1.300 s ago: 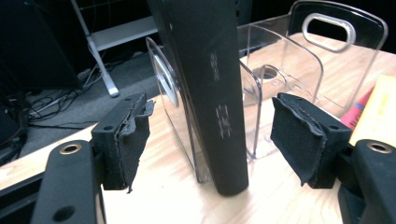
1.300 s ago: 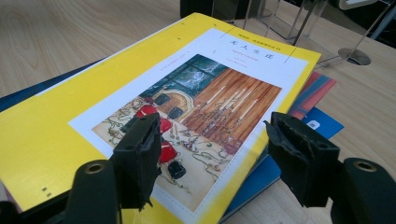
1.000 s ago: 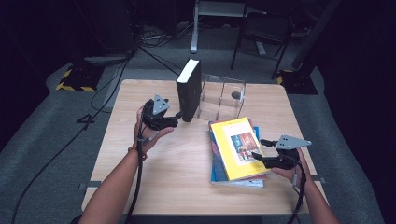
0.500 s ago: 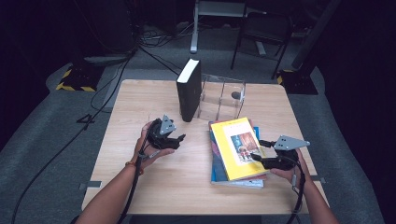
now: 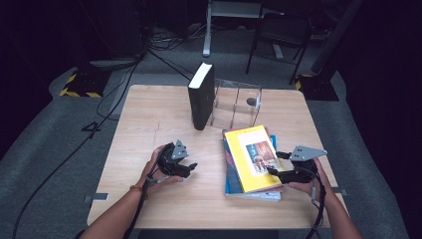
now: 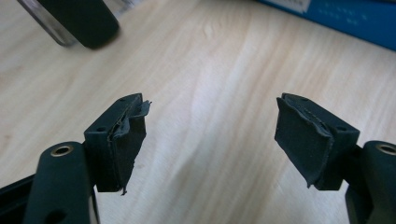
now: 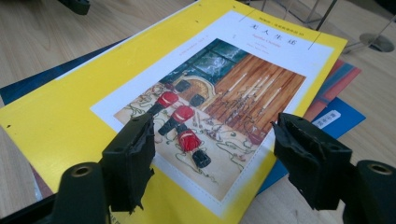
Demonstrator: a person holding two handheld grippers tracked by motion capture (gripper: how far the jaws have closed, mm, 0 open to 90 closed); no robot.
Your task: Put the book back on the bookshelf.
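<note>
Here, the right gripper point(image 5: 276, 165) hovers over the near-right edge of the yellow book point(image 5: 253, 158) topping a stack at the table's point(image 5: 149, 124) right, jaws just opened wide and empty, probably readying a grab, while the left gripper point(image 5: 190, 167) waits open, empty, low left.

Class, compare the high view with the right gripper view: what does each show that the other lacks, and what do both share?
The high view alone gives the upright black book beside the clear acrylic stand and the left gripper, open over bare table. The right gripper view alone gives the cover picture's red-coated figures. Both show the yellow book atop the stack and the right gripper, open.
</note>
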